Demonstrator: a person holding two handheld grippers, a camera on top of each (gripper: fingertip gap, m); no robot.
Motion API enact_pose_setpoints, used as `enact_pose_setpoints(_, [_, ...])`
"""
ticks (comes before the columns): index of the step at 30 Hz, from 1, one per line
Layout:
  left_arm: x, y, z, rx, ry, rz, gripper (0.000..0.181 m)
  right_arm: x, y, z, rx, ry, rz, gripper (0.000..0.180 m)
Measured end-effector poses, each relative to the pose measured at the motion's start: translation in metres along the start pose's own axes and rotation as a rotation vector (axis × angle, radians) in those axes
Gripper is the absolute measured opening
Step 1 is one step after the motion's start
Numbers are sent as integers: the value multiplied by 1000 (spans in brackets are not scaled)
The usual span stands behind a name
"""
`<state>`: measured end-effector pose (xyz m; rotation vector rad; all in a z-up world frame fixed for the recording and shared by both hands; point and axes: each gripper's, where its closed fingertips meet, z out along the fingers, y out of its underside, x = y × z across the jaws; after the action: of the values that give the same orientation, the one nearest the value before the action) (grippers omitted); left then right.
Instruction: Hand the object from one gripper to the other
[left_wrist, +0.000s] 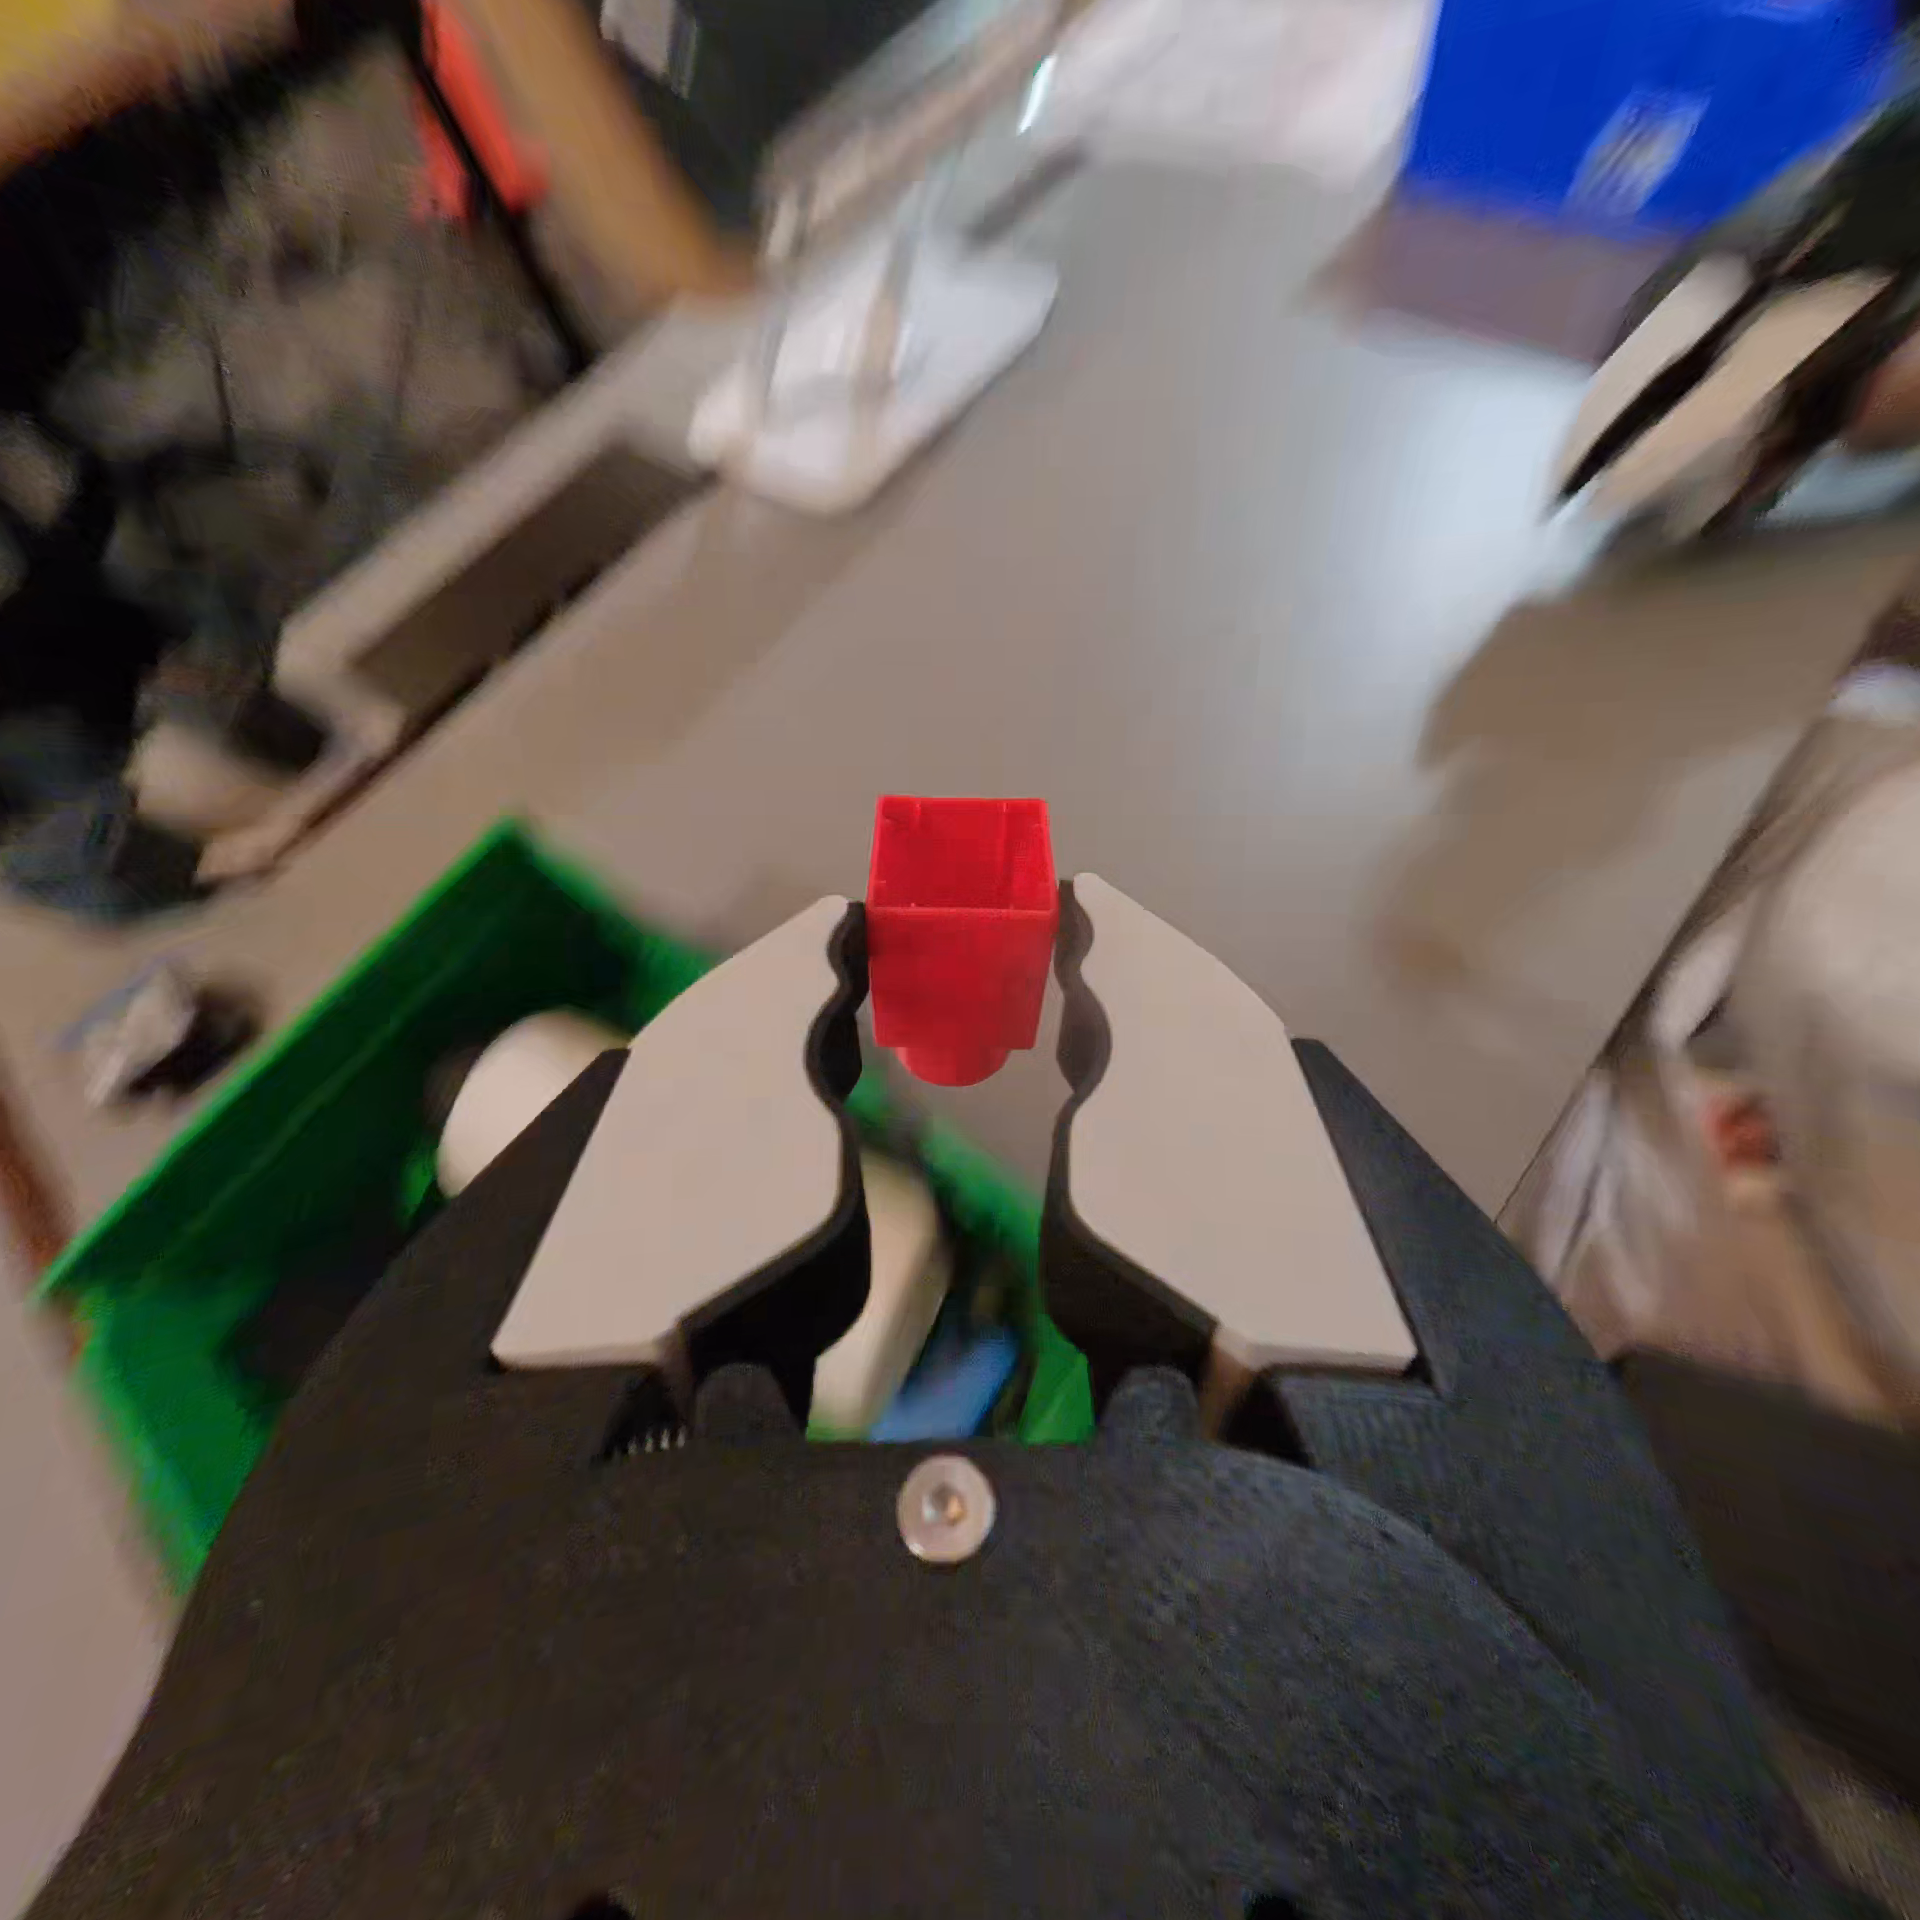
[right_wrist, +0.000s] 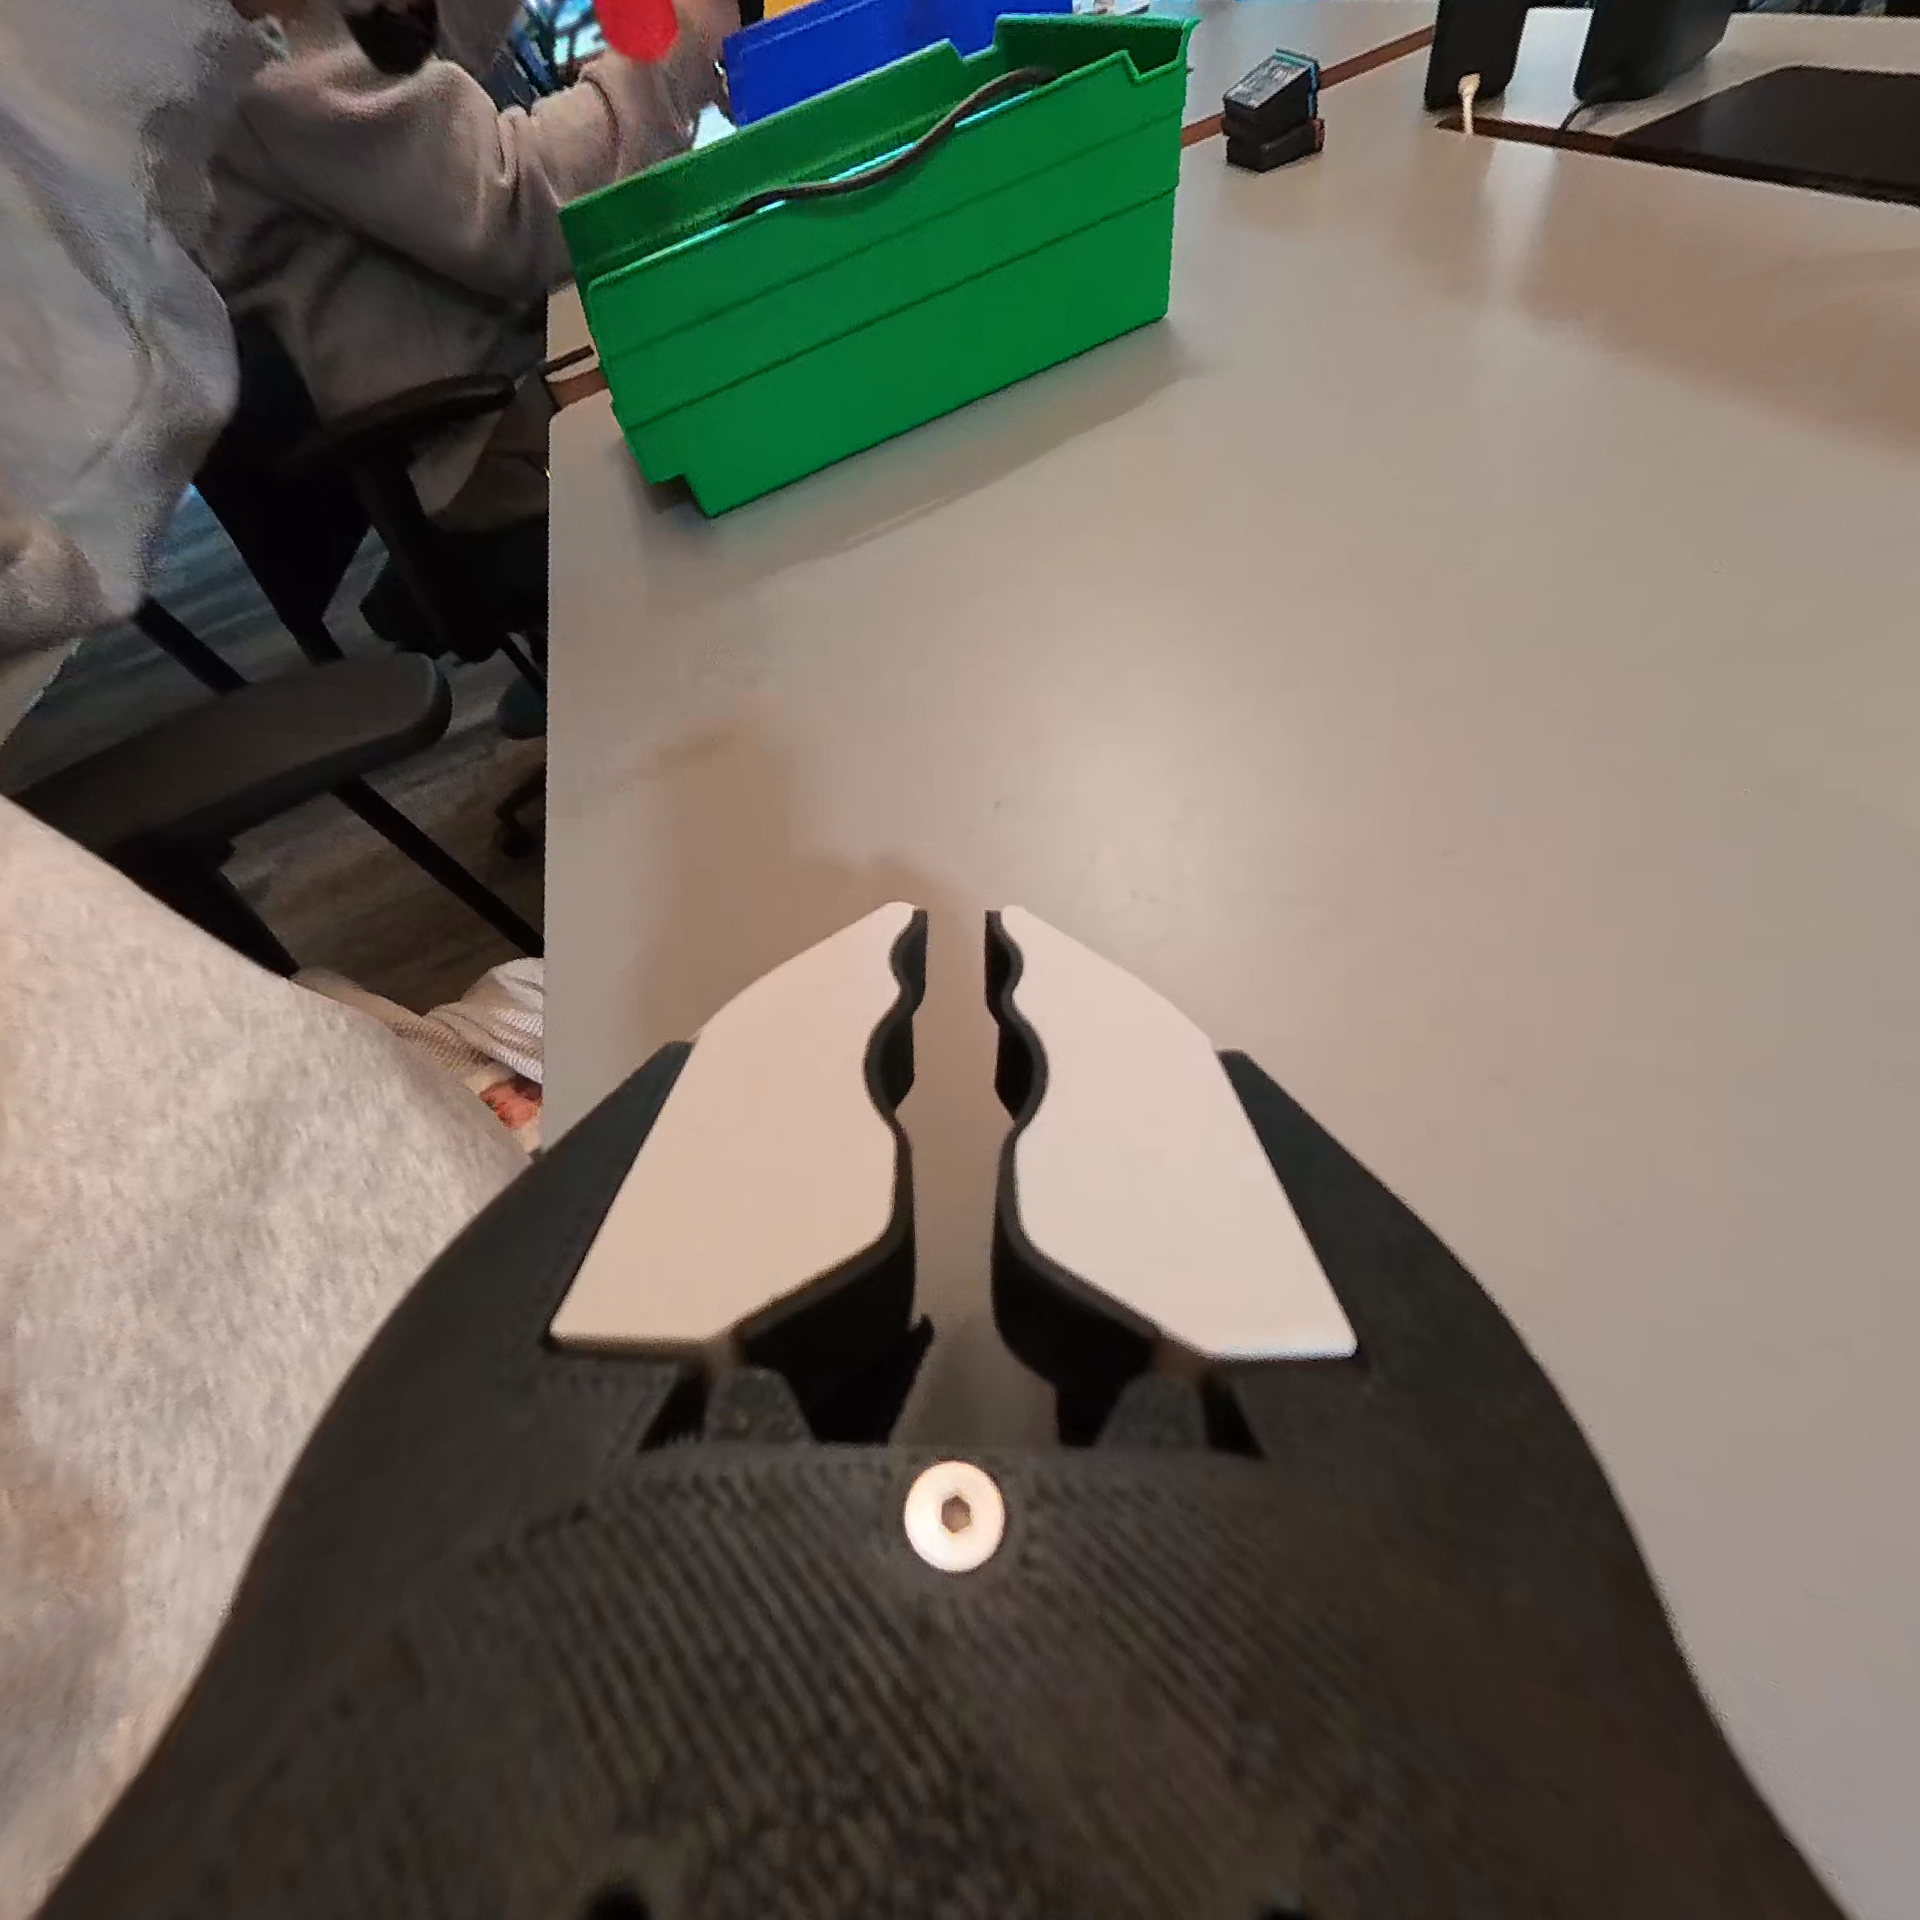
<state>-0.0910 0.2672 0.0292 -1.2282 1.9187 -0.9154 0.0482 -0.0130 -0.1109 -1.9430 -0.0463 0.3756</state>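
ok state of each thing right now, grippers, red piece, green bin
left gripper: shut on the red piece, raised above the bin
red piece: clamped between the jaws, hollow end facing away
right gripper: empty, jaws slightly apart, over bare table
green bin: upright on table, holding a dark cable

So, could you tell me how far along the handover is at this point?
Done: the left gripper is shut on the red block, held above the green bin. In hand: carrying it, judging by the blurred background. Left: the transfer itself; the right gripper is empty, jaws slightly apart, over the table.
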Motion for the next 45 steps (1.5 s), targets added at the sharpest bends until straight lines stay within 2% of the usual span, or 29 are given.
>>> enact_pose_setpoints(1, [18,-26,8,111,51,3,37,-2,-2,1,10,-10,2,11])
enact_pose_setpoints(4, [76,-78,41,365,240,-55,36,-12,-9,1,62,-55,1,16])
enact_pose_setpoints(7, [127,-101,84,515,456,-204,36,-24,-19,-3,142,-111,5,26])
enact_pose_setpoints(11, [174,-97,141,525,646,-343,37,-28,-31,-16,228,-149,22,34])
enact_pose_setpoints(14, [207,-88,166,495,738,-358,37,-30,-27,-23,230,-169,-2,38])
enact_pose_setpoints(17, [221,-85,176,491,710,-245,37,-35,-17,-26,197,-193,-6,44])
enact_pose_setpoints(23, [252,-89,190,475,757,-104,37,-45,-21,-35,281,-131,-135,41])
enact_pose_setpoints(28, [258,-98,183,512,807,-129,37,-50,-31,-34,362,-123,-160,32])
enact_pose_setpoints(30, [257,-100,178,525,830,-152,37,-52,-35,-29,385,-138,-139,36])
enact_pose_setpoints(33, [255,-101,176,540,799,-138,37,-58,-38,-22,391,-163,-126,40])
enact_pose_setpoints(35, [259,-100,172,535,815,-131,37,-60,-38,-19,386,-159,-133,30])
enact_pose_setpoints(40, [258,-102,171,560,756,-128,36,-59,-38,-16,378,-143,-152,30])
enact_pose_setpoints(43, [251,-107,174,622,645,-113,79,-56,-40,-19,397,-138,-149,30])
enact_pose_setpoints(45, [250,-106,177,639,612,-110,95,-52,-42,-24,413,-137,-137,30])
